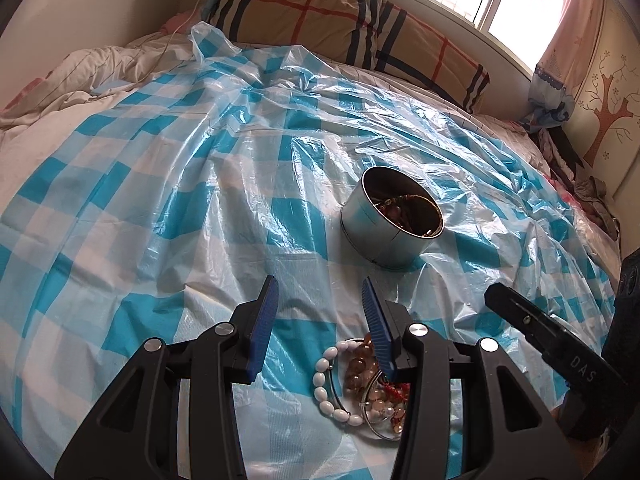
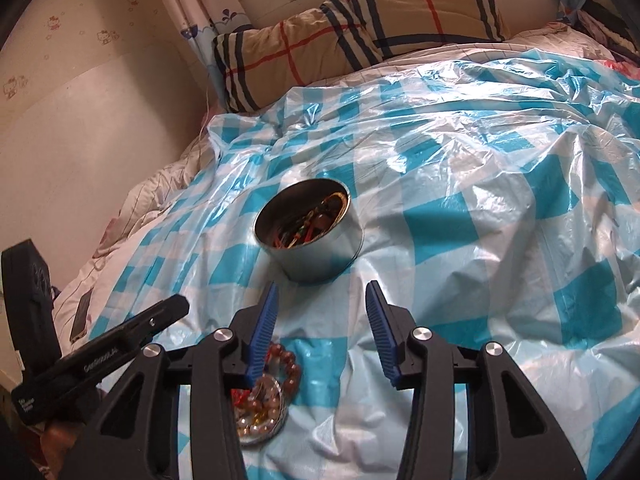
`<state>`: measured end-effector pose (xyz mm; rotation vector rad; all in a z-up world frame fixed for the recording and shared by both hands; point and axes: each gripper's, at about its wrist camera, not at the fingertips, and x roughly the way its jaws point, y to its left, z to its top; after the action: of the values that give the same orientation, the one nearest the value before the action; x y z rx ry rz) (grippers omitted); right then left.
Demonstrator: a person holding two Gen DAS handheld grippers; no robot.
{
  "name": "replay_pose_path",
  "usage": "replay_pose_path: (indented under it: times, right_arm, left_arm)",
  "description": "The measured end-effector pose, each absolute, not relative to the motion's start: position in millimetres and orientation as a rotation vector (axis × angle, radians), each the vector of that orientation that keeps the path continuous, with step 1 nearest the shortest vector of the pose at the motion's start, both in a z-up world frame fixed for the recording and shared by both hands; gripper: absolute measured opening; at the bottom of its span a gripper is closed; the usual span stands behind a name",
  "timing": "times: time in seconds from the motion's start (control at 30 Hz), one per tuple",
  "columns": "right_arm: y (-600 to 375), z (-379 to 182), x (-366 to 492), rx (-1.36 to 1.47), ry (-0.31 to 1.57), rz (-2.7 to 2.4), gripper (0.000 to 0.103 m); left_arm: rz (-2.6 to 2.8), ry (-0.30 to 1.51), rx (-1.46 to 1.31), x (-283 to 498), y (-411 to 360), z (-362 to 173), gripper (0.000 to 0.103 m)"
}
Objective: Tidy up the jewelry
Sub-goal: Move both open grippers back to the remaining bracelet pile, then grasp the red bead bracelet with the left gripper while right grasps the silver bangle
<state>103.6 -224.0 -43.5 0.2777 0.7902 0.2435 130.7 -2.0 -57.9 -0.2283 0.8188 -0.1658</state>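
Left gripper (image 1: pixel 320 304), right gripper (image 2: pixel 322 306): fingers apart.

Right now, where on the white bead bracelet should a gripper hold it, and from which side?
Probably grip the white bead bracelet on its outer left arc, coming from above with the left gripper, which is open. That arc lies free on the checked plastic sheet, while its right side tangles with the amber bead bracelet and a thin metal bangle.

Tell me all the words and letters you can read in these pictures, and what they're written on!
"DAS": on the black body of the right gripper, seen in the left wrist view; the letters seem to go on, but are cut off.
White print on the side of the left gripper, in the right wrist view: too blurred to read.
The metal tin shows no writing.
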Motion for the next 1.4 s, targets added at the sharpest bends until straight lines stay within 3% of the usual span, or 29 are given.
replay_pose_path:
  times: [0.4,0.53,0.57,0.67,1.17,1.4]
  right_arm:
    - [-188,-77,98,0.175,0.987,0.325,0.036]
    - [-180,-83,100,0.133,1.019,0.331,0.020]
    - [-179,-82,99,0.127,1.015,0.328,0.012]
    - [-184,-76,96,0.152,0.986,0.328,0.008]
    - [-260,-50,81,0.451,0.778,0.180,0.007]
    - [-274,-52,82,0.526,0.766,0.167,0.007]
  left_arm:
    - [-0.157,0.815,-0.249,108,9,-56,0.045]
    - [-0.157,0.814,-0.248,108,9,-56,0.045]
    - [-0.157,0.815,-0.249,108,9,-56,0.045]
    - [-0.154,0.817,-0.254,107,10,-56,0.045]
    - [-0.294,0.872,-0.051,116,-44,-68,0.045]
    - [-0.333,0.901,0.060,127,-72,-78,0.045]
